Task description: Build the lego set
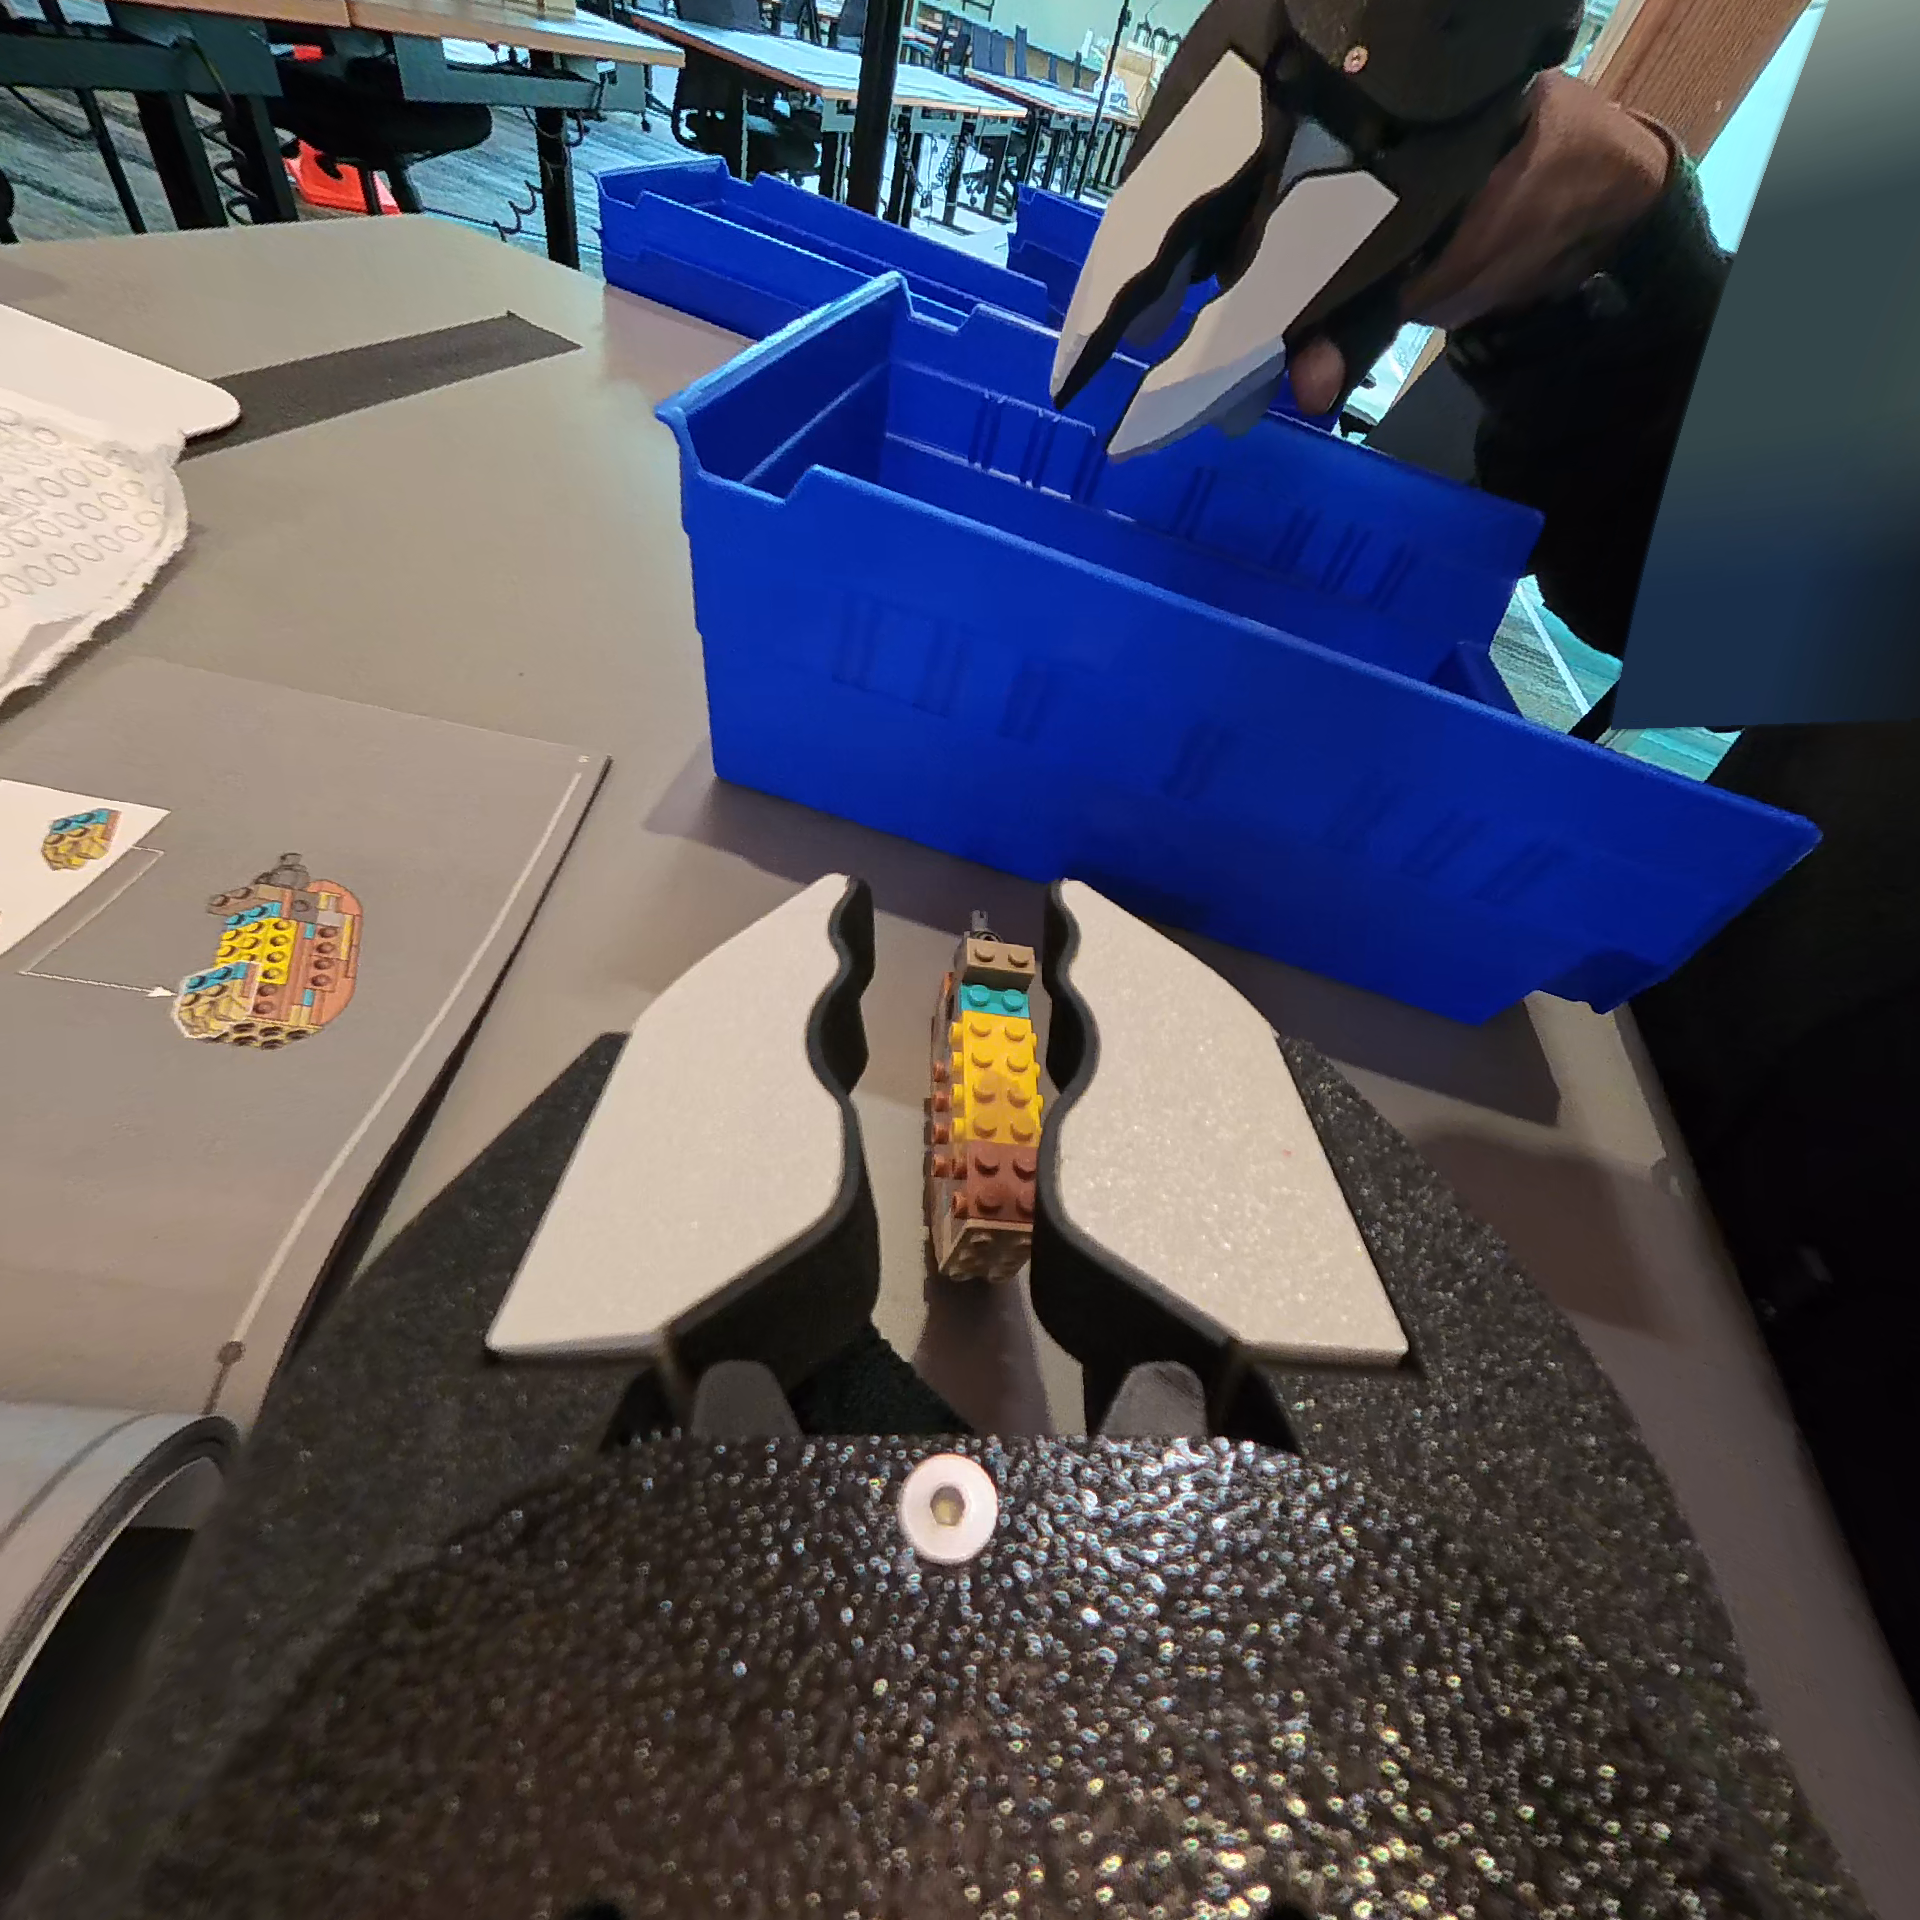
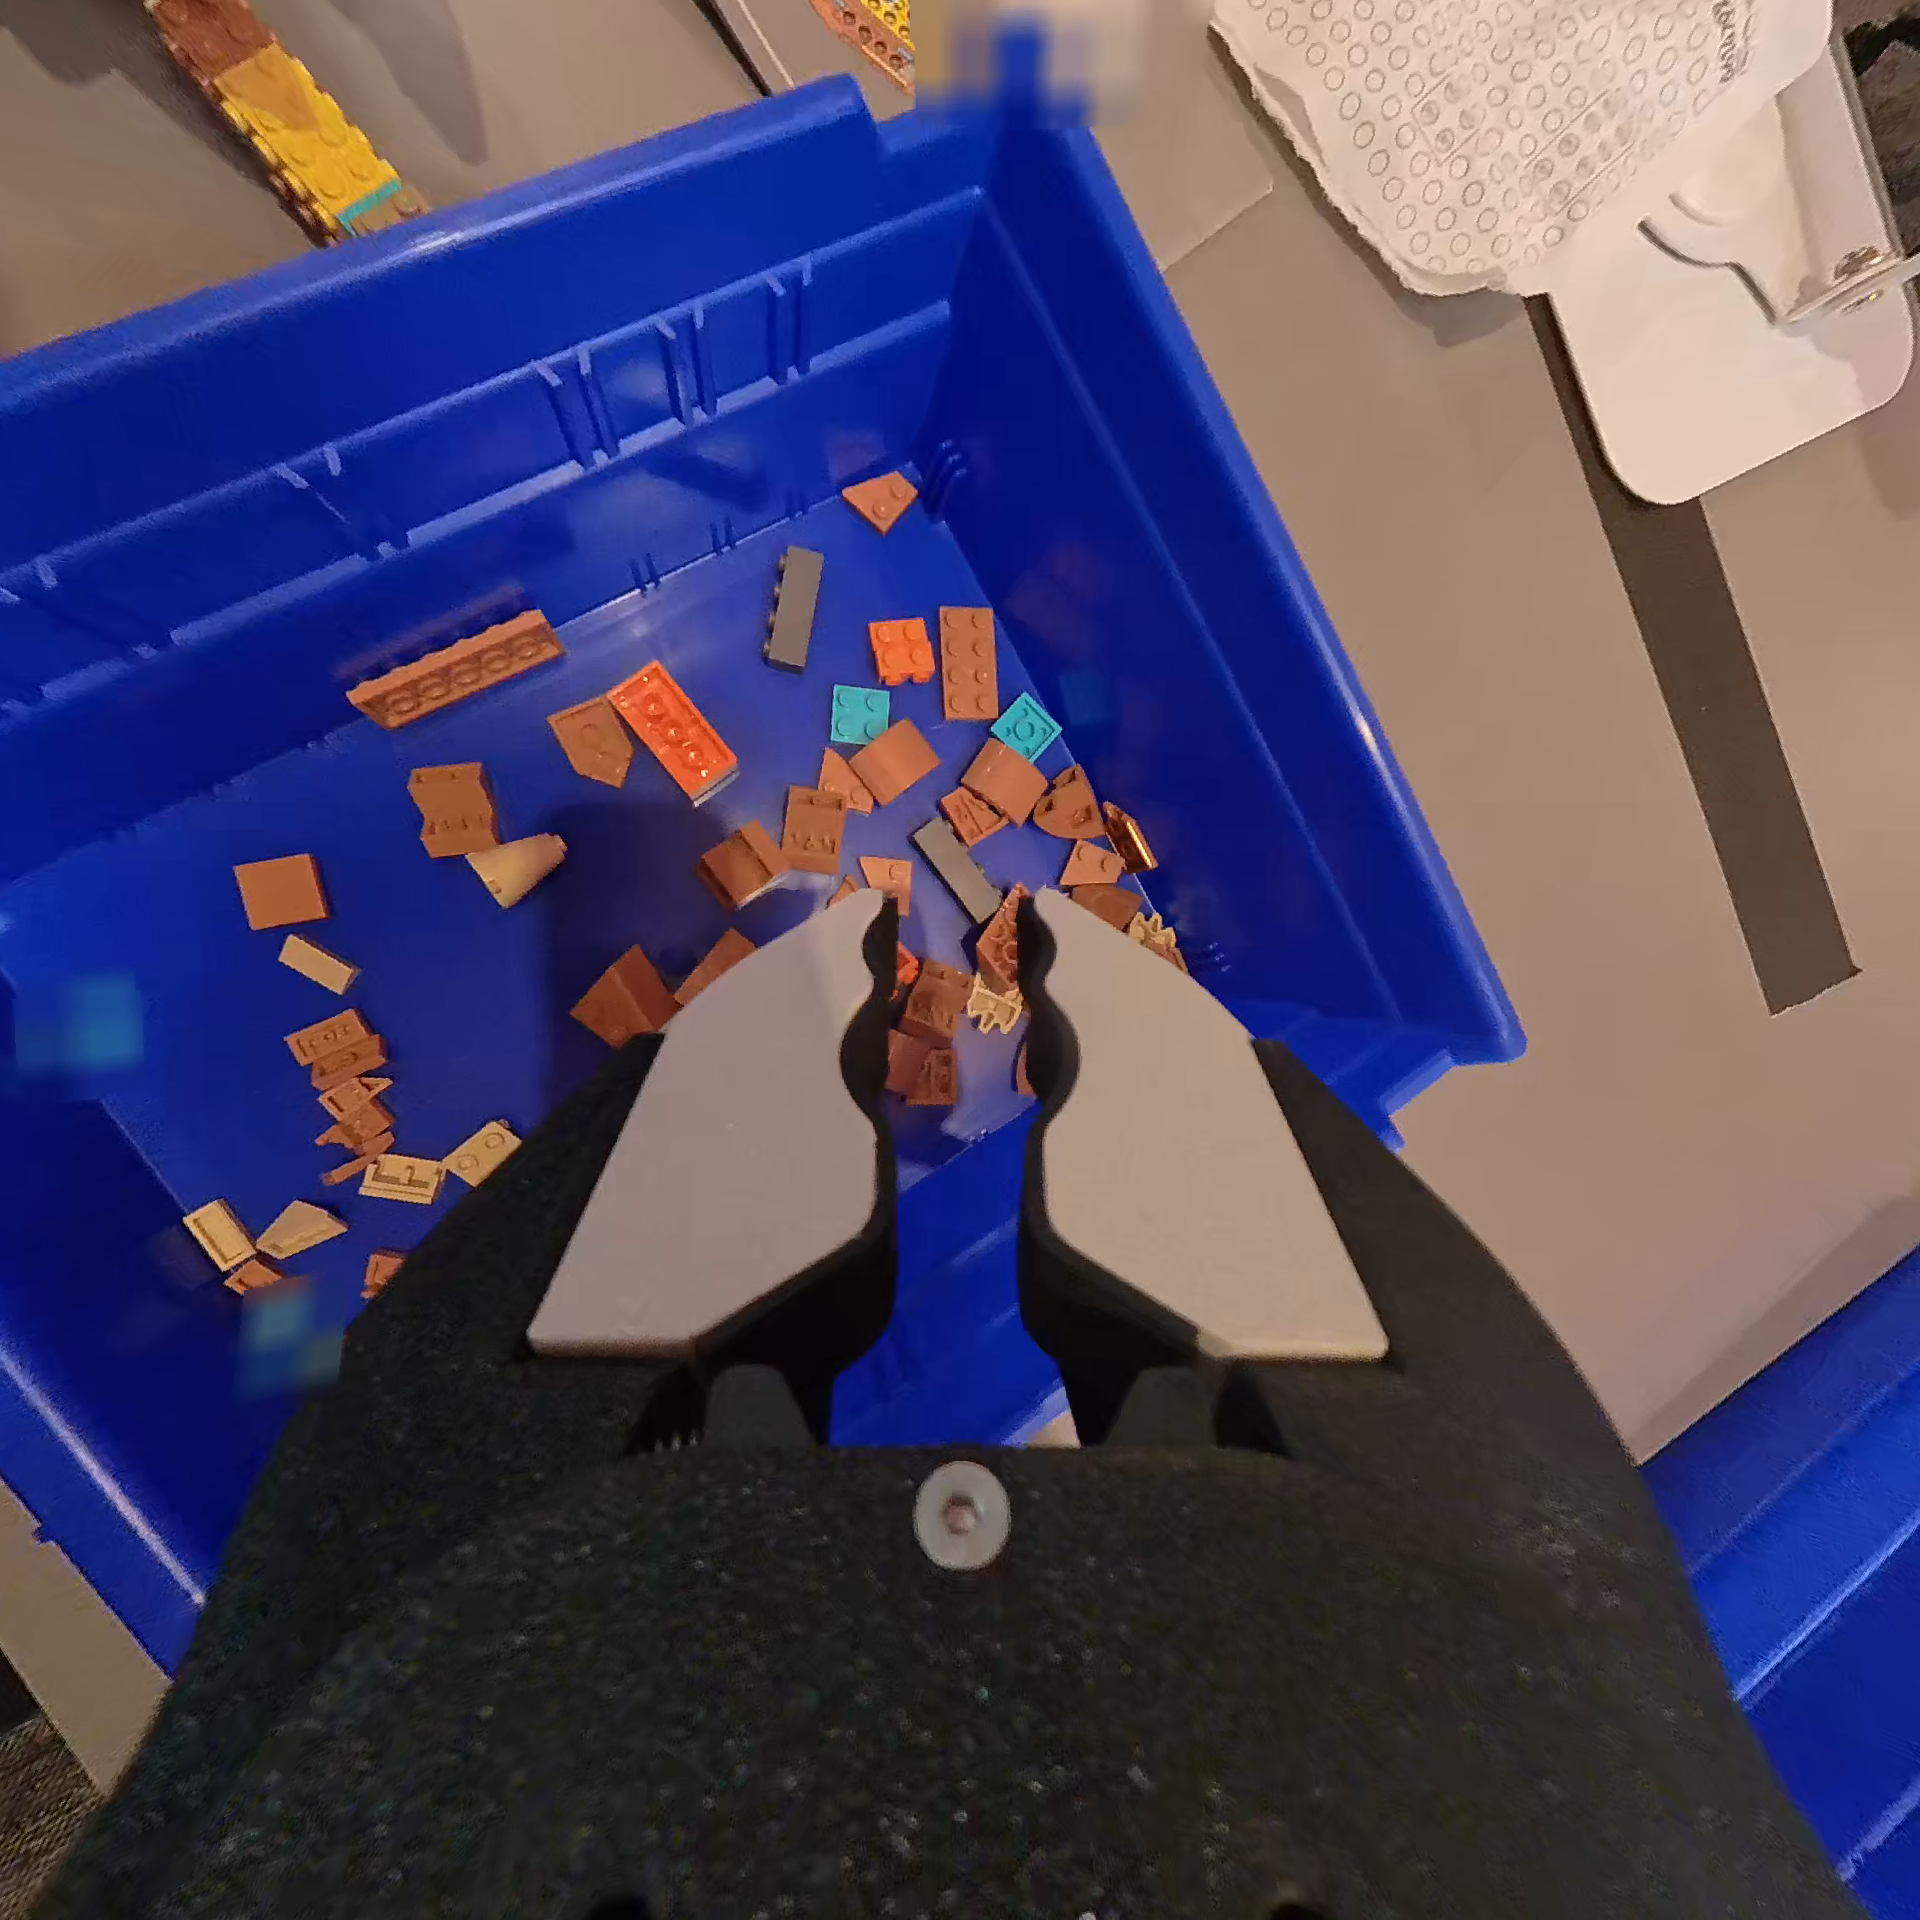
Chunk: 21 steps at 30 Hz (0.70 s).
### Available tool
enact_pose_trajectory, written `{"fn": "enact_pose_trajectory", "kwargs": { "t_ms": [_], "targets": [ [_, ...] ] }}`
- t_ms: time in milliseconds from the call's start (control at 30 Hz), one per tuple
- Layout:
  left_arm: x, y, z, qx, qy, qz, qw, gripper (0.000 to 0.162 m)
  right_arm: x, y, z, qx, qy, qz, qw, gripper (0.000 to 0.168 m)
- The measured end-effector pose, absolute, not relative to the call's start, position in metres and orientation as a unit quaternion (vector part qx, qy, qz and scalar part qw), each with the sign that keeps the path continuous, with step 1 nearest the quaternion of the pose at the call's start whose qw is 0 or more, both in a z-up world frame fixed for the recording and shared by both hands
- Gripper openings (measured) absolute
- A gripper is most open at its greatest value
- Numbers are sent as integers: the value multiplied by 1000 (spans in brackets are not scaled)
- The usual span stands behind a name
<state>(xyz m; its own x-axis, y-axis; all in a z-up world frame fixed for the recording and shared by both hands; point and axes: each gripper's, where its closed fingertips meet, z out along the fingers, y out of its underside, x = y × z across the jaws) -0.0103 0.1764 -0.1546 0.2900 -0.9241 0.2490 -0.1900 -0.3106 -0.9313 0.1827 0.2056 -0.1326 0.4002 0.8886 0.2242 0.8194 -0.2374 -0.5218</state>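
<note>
A half-built lego model (image 1: 989,1101) of yellow, teal, brown and tan bricks stands on edge on the grey table between the fingers of my left gripper (image 1: 951,904). The jaws are open; the right finger touches the model, the left stands apart. The model's end also shows in the right wrist view (image 2: 301,135). My right gripper (image 2: 954,902) is open and empty, pointing down over a blue bin (image 2: 1195,582) of several loose brown, orange, teal and tan pieces (image 2: 883,769). It shows above the bin (image 1: 1039,665) in the left wrist view (image 1: 1091,416).
An open instruction booklet (image 1: 270,966) lies left of the model. A torn white paper bag (image 1: 73,540) lies at the far left and shows in the right wrist view (image 2: 1538,135). More blue bins (image 1: 769,239) stand behind. The table edge runs along the right. Spacing between my two grippers at the tips: around 20 cm.
</note>
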Motion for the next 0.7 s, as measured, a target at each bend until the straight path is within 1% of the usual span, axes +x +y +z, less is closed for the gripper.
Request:
{"fn": "enact_pose_trajectory", "kwargs": {
  "t_ms": [700],
  "targets": [
    [-10,176,-155,-683,410,-433,422,31,195,208,-134,-791,-522,43,316,22]
  ]
}}
